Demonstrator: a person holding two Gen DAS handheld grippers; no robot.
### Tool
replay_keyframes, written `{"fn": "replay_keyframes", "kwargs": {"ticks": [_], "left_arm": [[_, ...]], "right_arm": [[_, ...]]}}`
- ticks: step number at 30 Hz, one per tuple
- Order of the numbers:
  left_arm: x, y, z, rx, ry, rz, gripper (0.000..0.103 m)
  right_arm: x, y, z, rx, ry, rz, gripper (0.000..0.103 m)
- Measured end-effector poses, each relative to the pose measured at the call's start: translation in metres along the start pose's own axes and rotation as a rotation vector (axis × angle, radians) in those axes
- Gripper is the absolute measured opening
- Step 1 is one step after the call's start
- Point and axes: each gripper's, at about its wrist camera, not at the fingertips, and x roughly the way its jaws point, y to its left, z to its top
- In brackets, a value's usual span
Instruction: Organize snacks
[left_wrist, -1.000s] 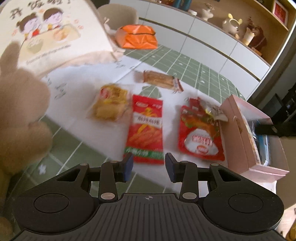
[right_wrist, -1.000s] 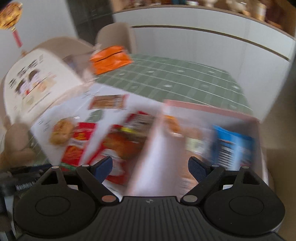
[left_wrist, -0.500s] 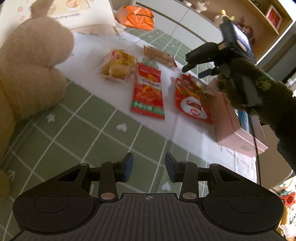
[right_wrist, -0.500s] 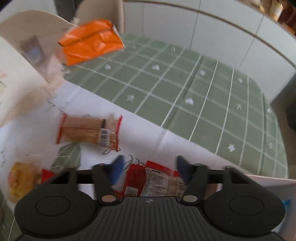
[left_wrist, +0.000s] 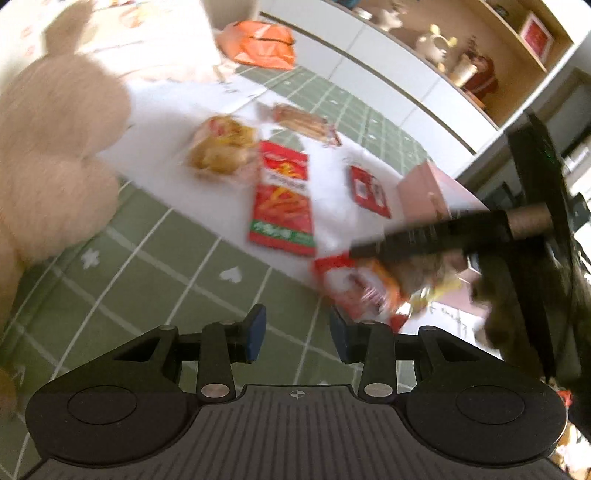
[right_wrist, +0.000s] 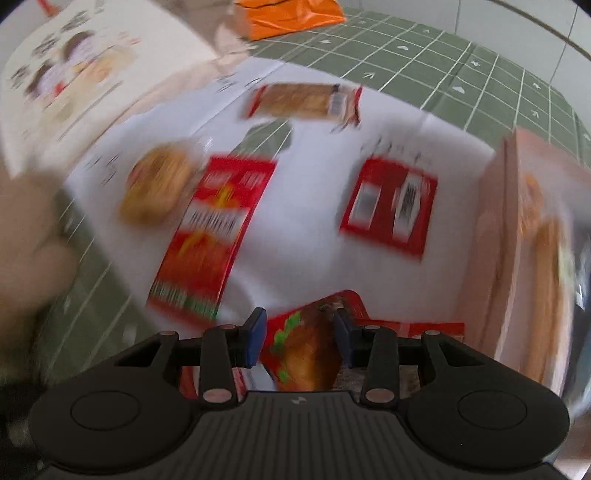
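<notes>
Trouble, as I judged it, lay first with the pink box (right_wrist: 495, 236) at the right edge of the white paper sheet (right_wrist: 303, 229): it already held packets, and a bag swung in carelessly could have caught its near wall and tipped or shoved it. Next was the red snack bag (right_wrist: 306, 347) itself, a slick, puffy pouch taken by one end; it hung crumpled below my right gripper (right_wrist: 299, 332), whose jaws were closing with the bag between them, the pads pressing its sides, so a thin pinch of film could have slid free. In the left wrist view that same bag dangled just above the paper's near edge. My left gripper (left_wrist: 297, 328) stood partly open over the green checked tablecloth (left_wrist: 155, 266), holding and touching nothing. Smaller snacks waited on the paper: the long red stick-snack packet (right_wrist: 210, 236), the round pastry (right_wrist: 159, 184), the flat red sachet (right_wrist: 391, 210) and the wrapped biscuit bar (right_wrist: 303, 99).
</notes>
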Motion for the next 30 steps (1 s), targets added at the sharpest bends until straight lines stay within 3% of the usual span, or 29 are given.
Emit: {"fn": "replay_keyframes", "kwargs": {"ticks": [5, 9, 11, 14, 17, 20, 23, 25, 26, 29, 30], "left_arm": [[0.012, -0.019, 0.046, 0.116, -0.069, -0.027, 0.042], [0.041, -0.038, 0.118, 0.321, -0.165, -0.015, 0.042], [0.070, -0.044, 0.159, 0.383, -0.143, -0.014, 0.042], [0.123, -0.042, 0.208, 0.375, -0.076, 0.000, 0.042], [0.171, -0.039, 0.235, 0.374, -0.023, 0.052, 0.042], [0.202, -0.032, 0.244, 0.388, 0.055, 0.073, 0.042], [0.199, -0.034, 0.236, 0.427, 0.110, 0.003, 0.042], [0.192, -0.044, 0.223, 0.532, 0.154, -0.008, 0.044], [0.189, -0.051, 0.214, 0.601, 0.169, 0.005, 0.049], [0.191, -0.066, 0.187, 0.749, 0.235, 0.073, 0.047], [0.189, -0.069, 0.180, 0.780, 0.209, 0.081, 0.049]], "right_arm": [[-0.036, -0.008, -0.037, 0.026, -0.062, 0.045, 0.041], [-0.062, -0.011, -0.062, 0.001, -0.116, 0.085, 0.064], [-0.070, -0.009, -0.075, -0.027, -0.132, 0.070, 0.068], [-0.076, -0.011, -0.091, -0.054, -0.133, 0.020, 0.068], [-0.083, -0.015, -0.108, -0.054, -0.133, -0.005, 0.068], [-0.092, -0.026, -0.124, -0.026, -0.132, -0.012, 0.069], [-0.095, -0.040, -0.137, 0.015, -0.130, -0.029, 0.069], [-0.094, -0.051, -0.141, 0.055, -0.137, -0.037, 0.069], [-0.091, -0.055, -0.140, 0.076, -0.138, -0.033, 0.069], [-0.082, -0.063, -0.134, 0.119, -0.133, -0.024, 0.069], [-0.080, -0.062, -0.131, 0.116, -0.135, -0.032, 0.069]]}}
